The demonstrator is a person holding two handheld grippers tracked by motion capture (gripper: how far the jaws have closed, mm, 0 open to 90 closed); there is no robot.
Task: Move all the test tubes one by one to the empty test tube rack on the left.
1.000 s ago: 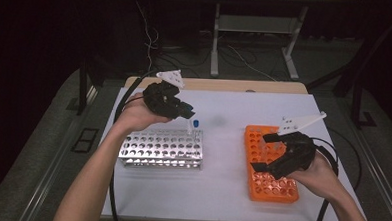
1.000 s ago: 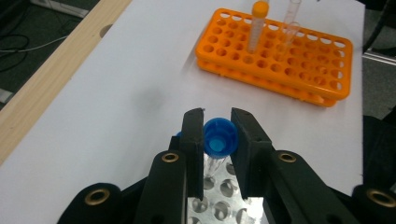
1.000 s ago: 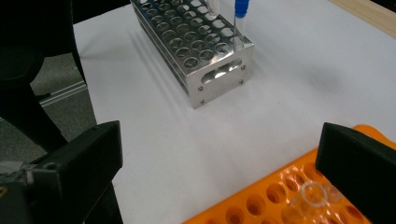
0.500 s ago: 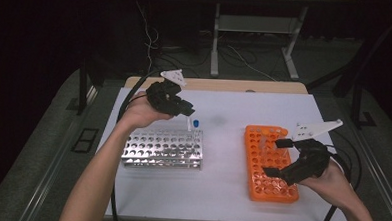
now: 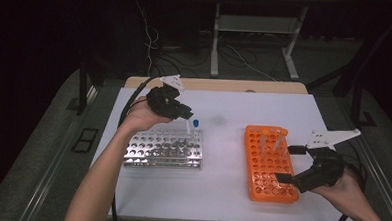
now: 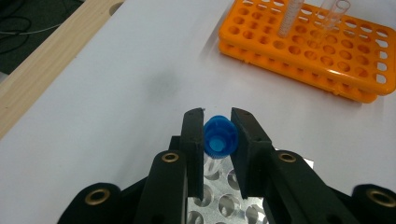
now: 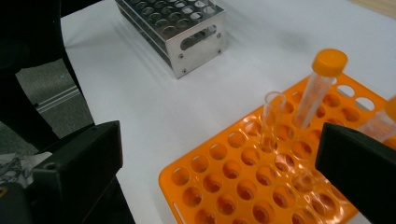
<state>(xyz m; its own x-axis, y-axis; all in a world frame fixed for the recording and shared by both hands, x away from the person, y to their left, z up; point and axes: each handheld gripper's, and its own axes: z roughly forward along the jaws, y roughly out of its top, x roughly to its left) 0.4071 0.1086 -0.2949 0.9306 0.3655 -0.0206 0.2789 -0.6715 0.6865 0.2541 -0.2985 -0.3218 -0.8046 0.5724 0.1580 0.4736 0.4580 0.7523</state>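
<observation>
Your L gripper (image 6: 217,122) clamps 1 blue-cap tube (image 6: 220,138) over steel rack (image 5: 163,148); R gripper (image 5: 293,164) wide, empty, at orange rack's (image 5: 269,164) 4 o'clock; 2 racks.

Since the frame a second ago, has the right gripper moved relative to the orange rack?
Yes. In the high view the right gripper has slid toward the near right corner of the orange rack, jaws open and holding nothing.
</observation>
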